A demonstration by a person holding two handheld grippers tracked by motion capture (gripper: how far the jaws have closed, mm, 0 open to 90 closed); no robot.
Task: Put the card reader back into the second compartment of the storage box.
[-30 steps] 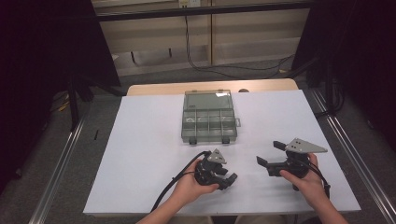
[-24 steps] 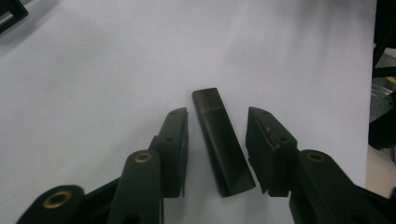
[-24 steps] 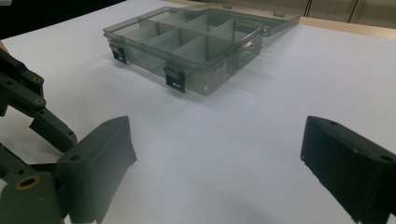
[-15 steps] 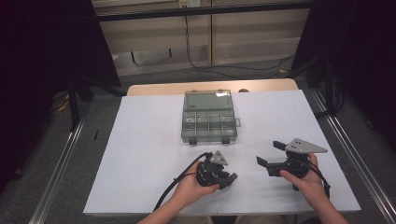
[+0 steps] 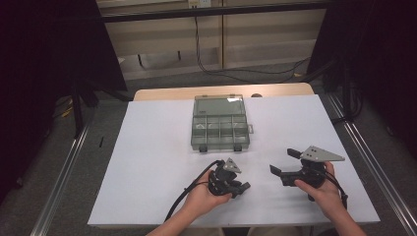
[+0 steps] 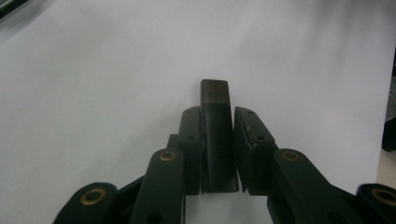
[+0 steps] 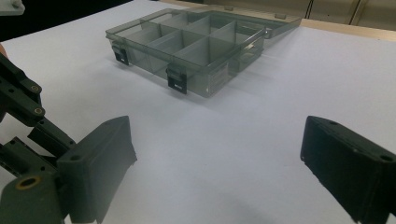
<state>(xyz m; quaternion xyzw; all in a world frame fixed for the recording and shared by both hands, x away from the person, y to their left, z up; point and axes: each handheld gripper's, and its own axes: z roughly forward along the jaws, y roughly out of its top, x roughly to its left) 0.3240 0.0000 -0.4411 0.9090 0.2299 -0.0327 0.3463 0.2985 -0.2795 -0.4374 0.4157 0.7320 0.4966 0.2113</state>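
Two grippers are over the white table in the high view. The left gripper is low at the near edge, jaws pointing to the right in frame. The right gripper is apart from it, with its jaws spread wide and nothing between them. A clear compartment box lies farther back at table centre, lid folded open.

In the left gripper view, a slim dark block lies flat on the table between the jaws, its far end projecting past the pad tips. The jaws have just been closing on it. The left pad lies against its side and the right pad appears to meet it, with a hairline seam at most.

- Handling judgement: the block looks rigid, light and smooth-sided, so it may slide or pivot under an uneven squeeze.
- Grip point: take it across the long flat sides near mid-length, as now.

In the right gripper view, the wide-open pads frame bare table, with the box beyond them, its compartments apparently empty.
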